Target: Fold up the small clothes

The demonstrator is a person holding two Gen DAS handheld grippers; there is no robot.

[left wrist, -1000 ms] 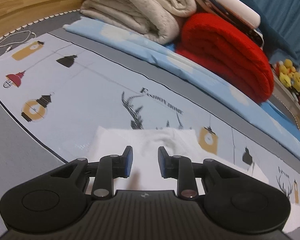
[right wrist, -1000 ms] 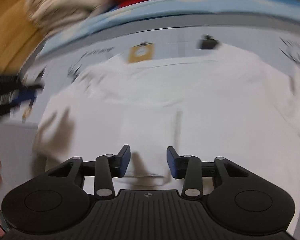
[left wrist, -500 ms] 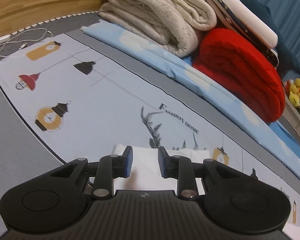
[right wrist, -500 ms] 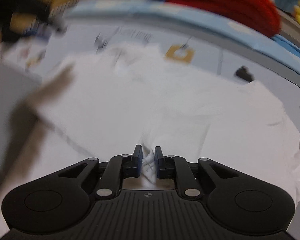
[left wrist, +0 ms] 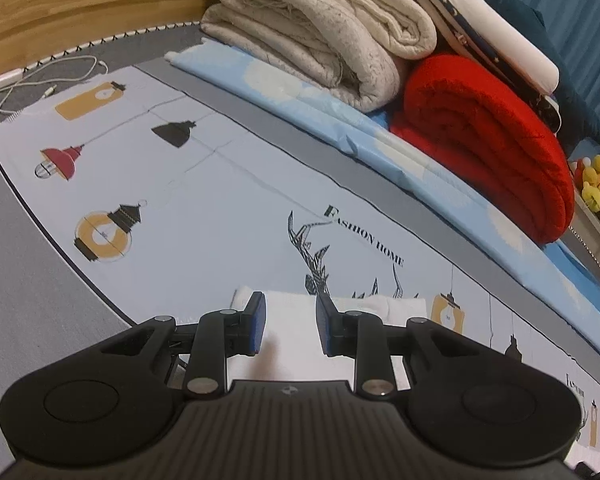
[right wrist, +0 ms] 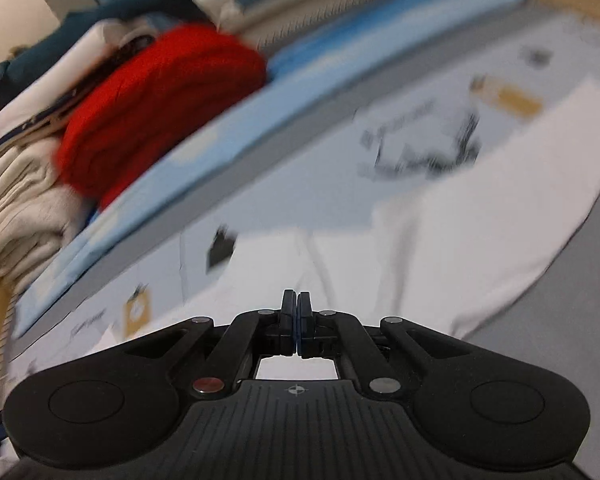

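White garment [right wrist: 440, 240] spreads far-right of the pinched-together right tongs [right wrist: 297, 320]; whether they hold cloth, cannot tell. Left tongs [left wrist: 290, 326], parted and empty, hover over its edge.

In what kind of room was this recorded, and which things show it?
Probably a bedroom, with the work done on a bed. A printed sheet covers the flat surface, folded blankets and a red blanket are stacked along a wooden headboard, and yellow plush toys sit beside it.
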